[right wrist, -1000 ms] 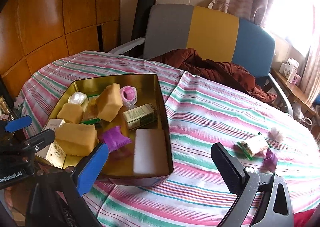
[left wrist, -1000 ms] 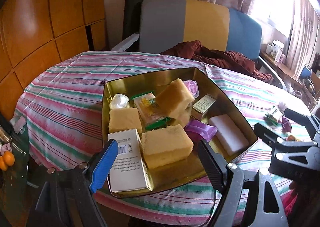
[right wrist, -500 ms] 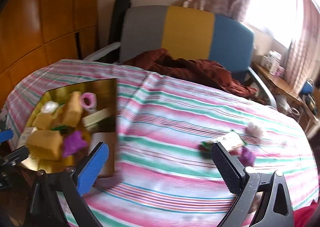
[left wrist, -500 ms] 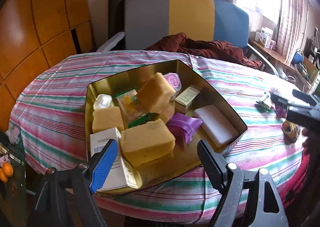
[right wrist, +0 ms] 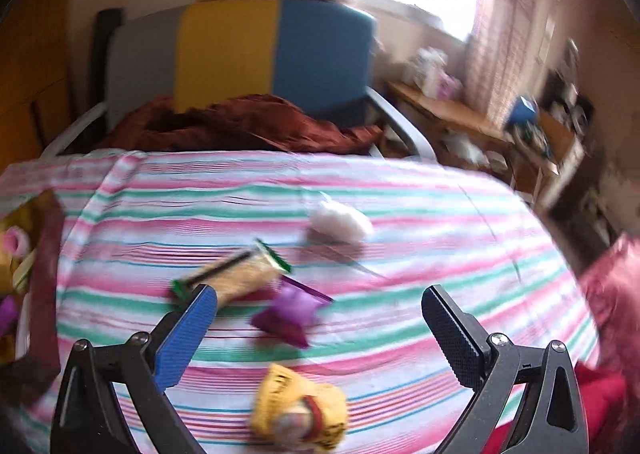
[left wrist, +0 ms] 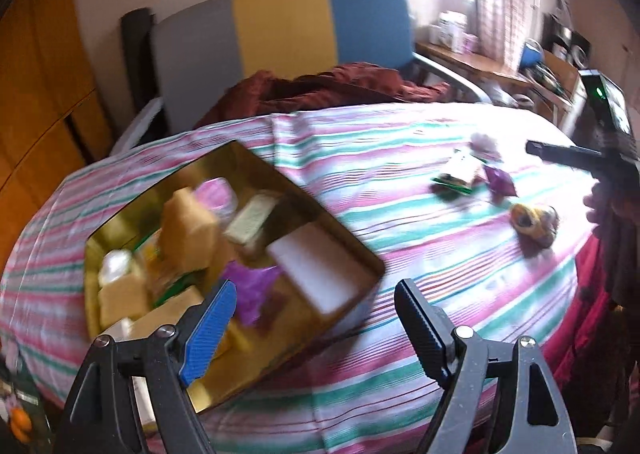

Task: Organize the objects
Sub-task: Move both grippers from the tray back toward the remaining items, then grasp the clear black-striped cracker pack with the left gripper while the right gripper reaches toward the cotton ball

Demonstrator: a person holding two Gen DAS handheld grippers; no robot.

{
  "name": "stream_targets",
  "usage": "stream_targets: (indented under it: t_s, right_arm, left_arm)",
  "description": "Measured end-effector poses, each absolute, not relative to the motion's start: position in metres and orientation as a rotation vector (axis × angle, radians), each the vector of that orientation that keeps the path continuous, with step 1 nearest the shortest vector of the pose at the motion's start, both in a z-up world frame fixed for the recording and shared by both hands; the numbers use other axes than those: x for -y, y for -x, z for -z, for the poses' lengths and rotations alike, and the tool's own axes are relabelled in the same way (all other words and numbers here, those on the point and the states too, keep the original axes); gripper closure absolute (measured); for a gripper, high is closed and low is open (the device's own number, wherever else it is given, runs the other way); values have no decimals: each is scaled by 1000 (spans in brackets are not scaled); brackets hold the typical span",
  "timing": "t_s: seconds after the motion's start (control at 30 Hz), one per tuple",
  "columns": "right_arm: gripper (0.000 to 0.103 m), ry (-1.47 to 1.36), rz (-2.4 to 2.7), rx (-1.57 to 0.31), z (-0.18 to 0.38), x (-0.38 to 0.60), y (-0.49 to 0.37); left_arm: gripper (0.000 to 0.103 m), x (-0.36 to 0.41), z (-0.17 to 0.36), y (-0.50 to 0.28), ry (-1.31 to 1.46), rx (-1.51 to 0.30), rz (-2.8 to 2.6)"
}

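A gold tray (left wrist: 362,254) on the striped table holds yellow sponges (left wrist: 188,225), a white block (left wrist: 316,274), a purple packet and small boxes. My left gripper (left wrist: 314,308) is open and empty above the tray's near right corner. My right gripper (right wrist: 320,316) is open and empty over loose items on the table's right side: a purple packet (right wrist: 290,314), a green-edged snack packet (right wrist: 244,278), a white ball (right wrist: 340,221) and a yellow packet (right wrist: 300,410). These items also show in the left wrist view, around the purple packet (left wrist: 498,181). Both views are blurred by motion.
A grey, yellow and blue chair (left wrist: 280,29) with a dark red cloth (left wrist: 328,87) stands behind the table. A wooden shelf with clutter (right wrist: 460,113) is at the right by the window. Wooden cabinets (left wrist: 36,73) are at the left.
Both grippers have swung to the right. The right gripper has left the tray and is now over the loose items. The left view now takes in the table's right side.
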State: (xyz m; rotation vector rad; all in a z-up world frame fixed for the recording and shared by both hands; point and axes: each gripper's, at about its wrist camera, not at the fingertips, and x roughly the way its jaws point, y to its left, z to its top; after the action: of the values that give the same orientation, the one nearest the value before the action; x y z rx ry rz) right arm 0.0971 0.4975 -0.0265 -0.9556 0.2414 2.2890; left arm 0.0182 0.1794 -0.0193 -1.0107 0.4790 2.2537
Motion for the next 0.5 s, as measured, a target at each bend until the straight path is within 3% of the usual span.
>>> stream_targets:
  t_s: [0.1,0.5]
  right_arm:
    - [0,914,-2279,-420,27,-516,-106]
    - [0,795,-2124,-819,37,-565,-143]
  left_arm:
    - [20,-199,21,-24,998,-506,-2197]
    - [21,-270,42,-19,1083,-544,-2019]
